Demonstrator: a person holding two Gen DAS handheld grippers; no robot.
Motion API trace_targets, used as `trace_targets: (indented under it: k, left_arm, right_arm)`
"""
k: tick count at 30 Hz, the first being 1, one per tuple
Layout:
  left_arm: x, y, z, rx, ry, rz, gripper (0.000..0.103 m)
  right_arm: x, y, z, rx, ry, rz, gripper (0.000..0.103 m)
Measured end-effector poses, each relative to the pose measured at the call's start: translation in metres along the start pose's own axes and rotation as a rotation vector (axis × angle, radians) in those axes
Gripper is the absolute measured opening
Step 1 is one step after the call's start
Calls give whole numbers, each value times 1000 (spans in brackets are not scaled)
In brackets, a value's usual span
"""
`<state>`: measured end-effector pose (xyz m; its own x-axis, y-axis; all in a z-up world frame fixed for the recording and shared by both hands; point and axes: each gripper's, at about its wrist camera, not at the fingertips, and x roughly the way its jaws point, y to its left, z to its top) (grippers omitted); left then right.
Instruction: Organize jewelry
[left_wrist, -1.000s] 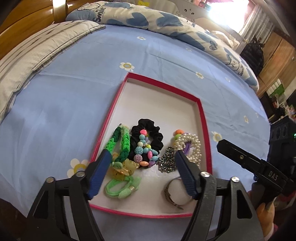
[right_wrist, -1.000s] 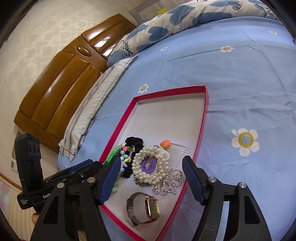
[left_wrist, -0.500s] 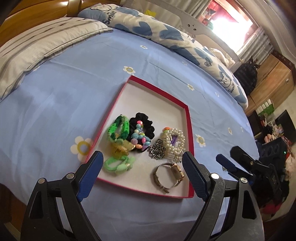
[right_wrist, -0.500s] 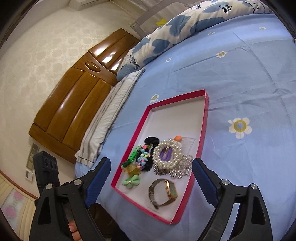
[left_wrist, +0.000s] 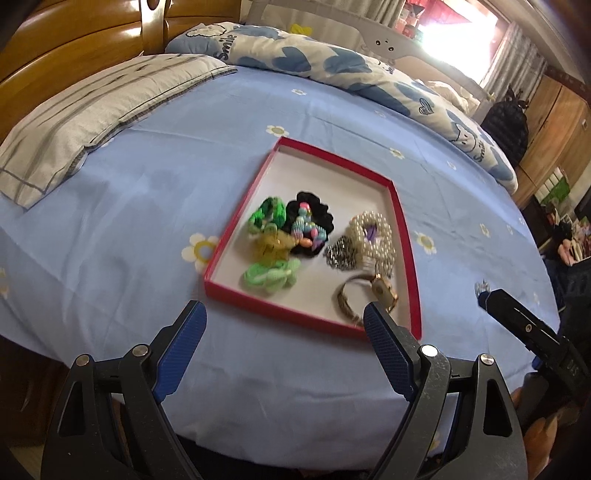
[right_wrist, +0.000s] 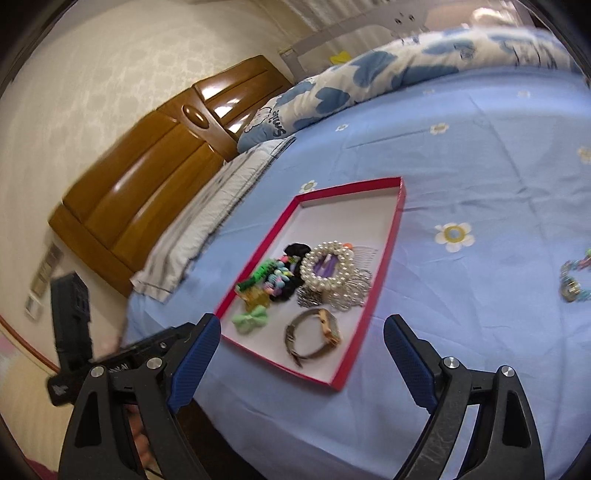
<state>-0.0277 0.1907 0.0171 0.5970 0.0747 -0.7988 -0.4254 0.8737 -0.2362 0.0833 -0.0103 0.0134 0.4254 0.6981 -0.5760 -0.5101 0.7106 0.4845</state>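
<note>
A red-rimmed tray lies on the blue bed sheet and holds jewelry: green hair ties, a black scrunchie with coloured beads, a pearl bracelet, a silver chain and a gold watch. My left gripper is open and empty, held back from the tray's near edge. My right gripper is open and empty, also short of the tray. A colourful bracelet lies on the sheet to the right of the tray.
A striped pillow and a blue heart-print duvet lie at the head of the bed by the wooden headboard. The bed edge runs just under both grippers. Wooden cabinets stand at the far right.
Both grippers have pulled back and up from the tray, which now looks smaller and farther away. Both stay open and empty. The jewelry in the tray has not moved.
</note>
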Motion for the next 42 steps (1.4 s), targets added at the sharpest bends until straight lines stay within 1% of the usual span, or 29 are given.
trace_targets:
  k: [4, 8, 9, 11, 13, 14, 15, 17, 20, 21, 23, 30, 34, 42]
  left_arm:
    - [-12, -4, -6, 24, -26, 13, 88]
    - [-35, -12, -4, 74, -89, 38, 88]
    - [-41, -14, -2, 88, -106, 46, 89]
    - [-52, -18, 2, 109, -140, 62, 99]
    - [-59, -18, 6, 118, -166, 76, 103]
    - [-62, -18, 7, 119, -178, 82, 103]
    - [-60, -17, 8, 122, -177, 88, 103]
    - [-55, -15, 7, 119, -166, 100, 103]
    - [-42, -9, 1, 104, -146, 110, 103]
    - [-36, -7, -2, 105, -144, 126, 103]
    - [-30, -7, -9, 112, -152, 154, 103]
    - [-12, -10, -28, 143, -174, 185, 103]
    - [-8, -16, -35, 172, -175, 202, 103]
    - [-8, -23, -35, 181, -170, 205, 103]
  right_arm:
    - [-10, 6, -5, -53, -17, -36, 92]
    - [-23, 18, -1, -135, -40, -69, 92]
    - [-26, 23, 1, -160, -46, -77, 92]
    - [-32, 31, 5, -205, -49, -84, 94]
    - [-38, 40, 9, -241, -54, -76, 98]
    - [-41, 42, 10, -252, -58, -80, 99]
    - [-43, 43, 10, -259, -64, -84, 101]
    - [-43, 43, 9, -269, -72, -94, 102]
    - [-31, 36, 0, -258, -48, -112, 102]
    - [-26, 32, -5, -249, -40, -115, 102]
    - [-17, 28, -14, -245, -33, -119, 102]
    - [6, 18, -39, -265, -38, -171, 102]
    - [10, 11, -44, -241, -21, -179, 102]
    - [6, 10, -43, -231, -18, -184, 102]
